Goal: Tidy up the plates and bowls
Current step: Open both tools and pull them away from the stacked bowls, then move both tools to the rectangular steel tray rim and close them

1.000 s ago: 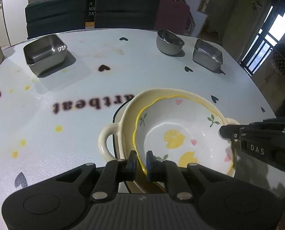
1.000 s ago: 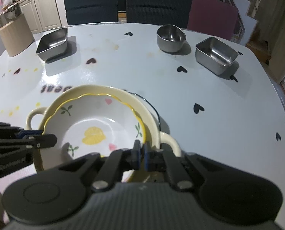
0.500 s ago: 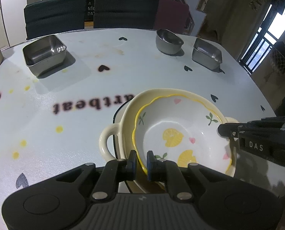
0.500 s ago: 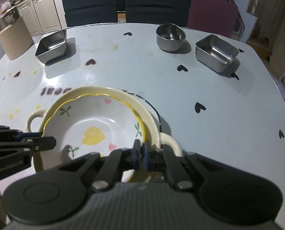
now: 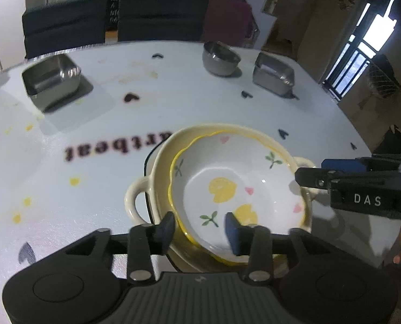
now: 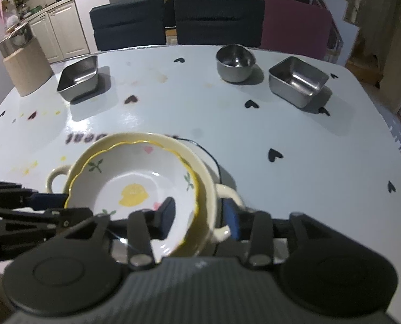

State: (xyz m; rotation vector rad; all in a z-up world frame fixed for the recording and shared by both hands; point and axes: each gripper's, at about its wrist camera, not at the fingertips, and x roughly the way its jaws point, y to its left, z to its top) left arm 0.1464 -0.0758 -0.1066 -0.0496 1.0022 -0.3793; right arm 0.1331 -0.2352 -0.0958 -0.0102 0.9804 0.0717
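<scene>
A white bowl (image 5: 227, 178) with a wavy yellow rim and lemon prints sits nested in a cream two-handled bowl (image 5: 160, 167), which rests on a black-rimmed plate (image 5: 147, 162). My left gripper (image 5: 201, 229) straddles the near rim of both bowls. Its jaws are opening and the pads stand clear of the rim. In the right wrist view my right gripper (image 6: 200, 218) straddles the opposite side of the white bowl (image 6: 135, 178) and cream bowl (image 6: 207, 189), by a handle. Its jaws are also opening and do not press. Each gripper shows in the other's view: right gripper (image 5: 311, 171), left gripper (image 6: 61, 205).
On the far side of the white table (image 6: 308, 148) stand a square steel container (image 6: 79, 81) at the left, a round steel bowl (image 6: 235, 62) and another square steel container (image 6: 297, 79) at the right. A wooden canister (image 6: 25, 67) stands at the far left corner. Chairs (image 6: 219, 19) line the far edge.
Both grippers were shut on the rim of the white bowl and now stand apart from it. The bowls have stayed in place, and neither hand has shifted.
</scene>
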